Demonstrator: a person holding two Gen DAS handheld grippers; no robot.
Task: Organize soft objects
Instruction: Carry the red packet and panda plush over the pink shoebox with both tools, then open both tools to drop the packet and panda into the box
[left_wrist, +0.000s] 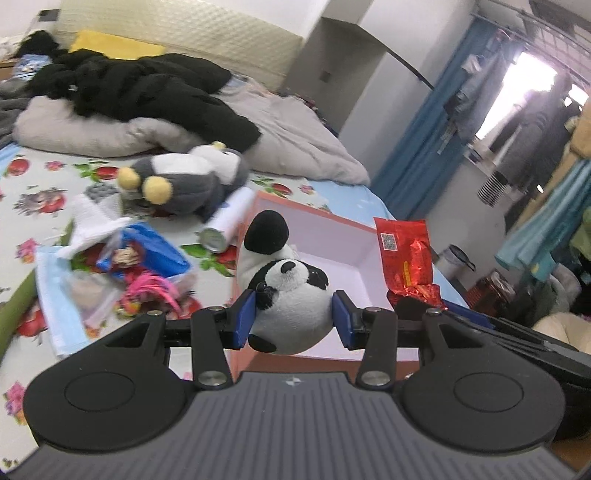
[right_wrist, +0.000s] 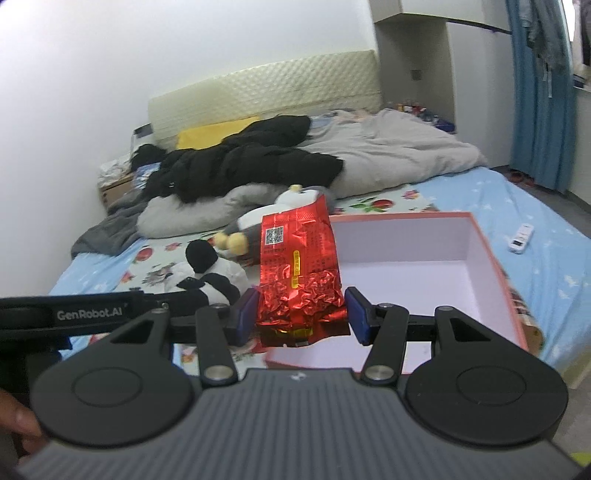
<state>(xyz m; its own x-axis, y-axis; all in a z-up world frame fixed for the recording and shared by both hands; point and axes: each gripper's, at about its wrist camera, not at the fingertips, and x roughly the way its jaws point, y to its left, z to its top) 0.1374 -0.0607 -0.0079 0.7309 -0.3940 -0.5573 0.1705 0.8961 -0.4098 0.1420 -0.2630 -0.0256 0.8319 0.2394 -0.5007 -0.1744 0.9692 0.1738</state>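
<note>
We see the bed (right_wrist: 517, 206) carrying an empty pink box (right_wrist: 491, 258) near its right edge. A penguin plush (left_wrist: 184, 181) lies mid-bed. Above the box's near rim, our left gripper (left_wrist: 293, 317) clamps the panda plush (left_wrist: 291, 295); our right gripper (right_wrist: 301, 314) clamps the red foil packet (right_wrist: 299, 258).

Black-and-white panda plush (left_wrist: 291, 295), round-bodied, was held off the bed, nose up, one black limb sticking out at twelve o'clock. Crinkled red foil packet (right_wrist: 299, 273), QR label near its top, stood upright. Open pink box (right_wrist: 424, 266), white inside, empty, lay at three o'clock of the packet.
</note>
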